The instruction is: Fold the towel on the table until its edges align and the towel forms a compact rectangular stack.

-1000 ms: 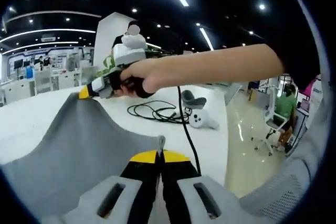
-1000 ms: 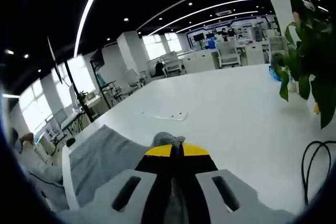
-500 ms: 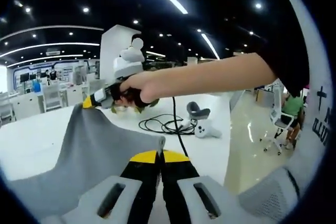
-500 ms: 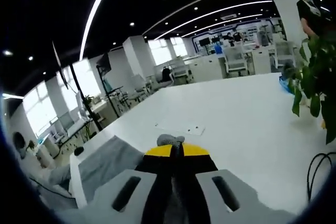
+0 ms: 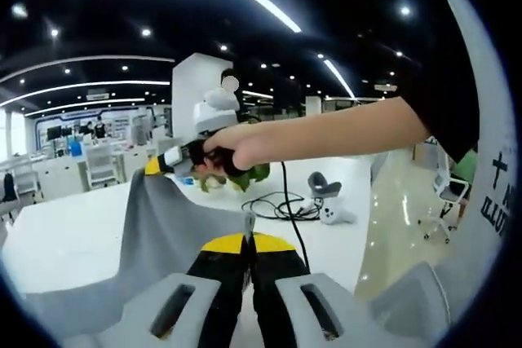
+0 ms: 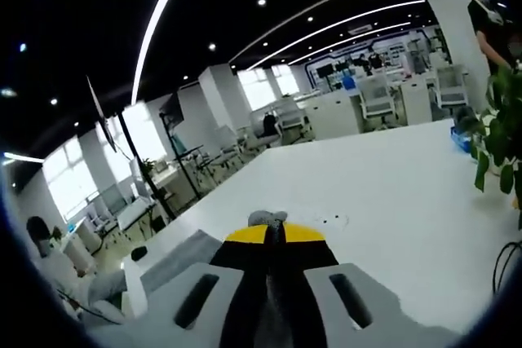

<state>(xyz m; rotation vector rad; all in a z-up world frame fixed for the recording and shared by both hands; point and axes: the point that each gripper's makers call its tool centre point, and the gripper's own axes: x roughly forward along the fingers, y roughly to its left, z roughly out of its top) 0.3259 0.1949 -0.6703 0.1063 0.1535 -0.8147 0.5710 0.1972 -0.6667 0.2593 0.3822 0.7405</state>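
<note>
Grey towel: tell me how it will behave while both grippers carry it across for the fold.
The grey towel is probably floppy: it sags between the left gripper and the right gripper. It seems light, since two pinched corners hold it up. It will likely drape and crease rather than stay flat.

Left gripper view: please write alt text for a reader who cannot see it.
The left tool, jaws shut, pinches a corner of a grey cloth towel lifted above a white table. A person's hand holds the right tool, gripping another corner; a black cable lies beyond.
</note>
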